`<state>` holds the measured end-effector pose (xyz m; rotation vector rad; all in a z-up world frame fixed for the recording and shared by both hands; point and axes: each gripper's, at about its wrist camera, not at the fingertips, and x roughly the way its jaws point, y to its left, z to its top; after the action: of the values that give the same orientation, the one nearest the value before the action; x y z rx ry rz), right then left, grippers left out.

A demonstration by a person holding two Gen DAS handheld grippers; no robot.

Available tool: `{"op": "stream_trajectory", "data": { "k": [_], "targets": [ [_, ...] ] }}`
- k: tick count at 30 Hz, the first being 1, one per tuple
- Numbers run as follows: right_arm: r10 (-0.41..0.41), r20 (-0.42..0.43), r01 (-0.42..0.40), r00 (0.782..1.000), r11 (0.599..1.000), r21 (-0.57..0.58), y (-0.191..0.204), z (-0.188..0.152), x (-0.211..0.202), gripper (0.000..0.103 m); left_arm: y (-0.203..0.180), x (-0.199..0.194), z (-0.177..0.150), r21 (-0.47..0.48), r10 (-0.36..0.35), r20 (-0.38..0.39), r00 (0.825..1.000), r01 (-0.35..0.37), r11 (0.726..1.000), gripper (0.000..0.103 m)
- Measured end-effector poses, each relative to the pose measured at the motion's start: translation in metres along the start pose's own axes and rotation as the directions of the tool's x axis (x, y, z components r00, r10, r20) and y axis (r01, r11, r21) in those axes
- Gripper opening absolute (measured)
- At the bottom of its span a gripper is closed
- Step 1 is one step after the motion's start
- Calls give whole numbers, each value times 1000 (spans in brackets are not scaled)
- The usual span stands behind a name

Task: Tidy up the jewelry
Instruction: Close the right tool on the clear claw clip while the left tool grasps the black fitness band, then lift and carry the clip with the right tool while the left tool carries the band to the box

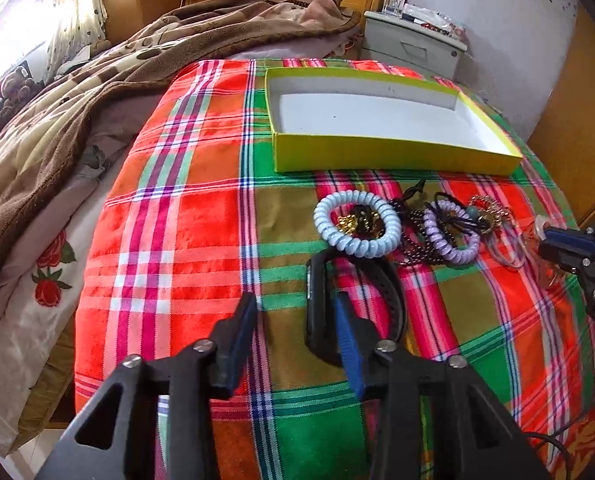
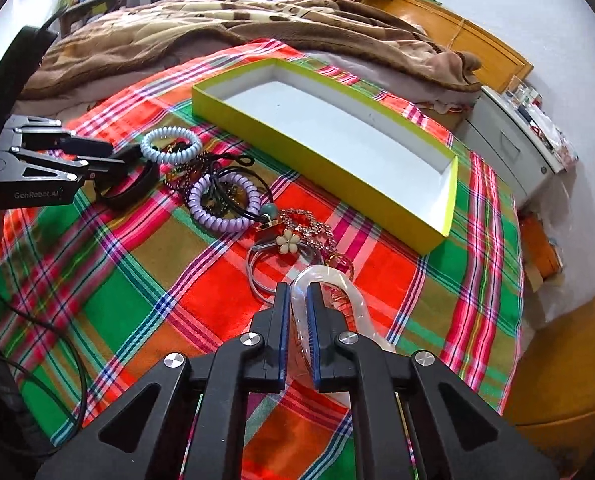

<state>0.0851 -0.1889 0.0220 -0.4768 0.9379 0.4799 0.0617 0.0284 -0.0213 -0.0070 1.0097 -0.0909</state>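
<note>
While the left wrist view looks down its own fingers, the left gripper (image 1: 295,320) stands with its jaws apart over the plaid cloth (image 1: 169,240); the right pad sits inside the loop of one black band (image 1: 393,300) and the left pad lies on bare cloth, so nothing is pinched. At twelve o'clock from it lies one yellow-green box (image 1: 377,156), white inside and holding nothing. Between box and gripper sits the jewelry heap: two coil hair ties, one pale blue (image 1: 357,222) and one lilac (image 1: 453,236), a dark bead string (image 1: 413,240) between them, and a rhinestone piece (image 1: 489,208) at the heap's three o'clock end. The right gripper (image 1: 565,240) enters at the three o'clock edge.

In the right wrist view, the right gripper (image 2: 298,308) is clamped on one translucent pinkish bangle (image 2: 337,280), its pads nearly together on the rim. At twelve o'clock of it lie one cream flower charm (image 2: 287,242) and thin clear rings (image 2: 257,276). The box (image 2: 329,152) lies at one o'clock, the two coil ties at eleven, and the left gripper (image 2: 109,156) at ten, by the black band (image 2: 133,192).
</note>
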Motion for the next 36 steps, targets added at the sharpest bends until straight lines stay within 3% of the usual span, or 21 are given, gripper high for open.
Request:
{"op": "stream_trajectory", "data": {
  "k": [8,26,27,34,36],
  "targets": [
    [7,61,-13,998,996,92,-9,-3,-11,8,-4,-4,1,15,-45,9,999,45,999,13],
    [-9,167,-28,986,976,216,-30,2,-38,8,7,-35,12,5,-61,84,995,61,998,13],
    [-14,176,-25,984,976,218,-31,3,-40,0,7,-37,14,11,-59,89,994,58,998,13],
    [-24,207,-25,978,972,232,-41,13,-46,0,8,-45,30,15,-56,121,991,55,998,13],
    [13,201,-61,979,970,236,-46,12,-40,0,8,-45,35,17,-57,129,990,55,998,13]
  ]
}}
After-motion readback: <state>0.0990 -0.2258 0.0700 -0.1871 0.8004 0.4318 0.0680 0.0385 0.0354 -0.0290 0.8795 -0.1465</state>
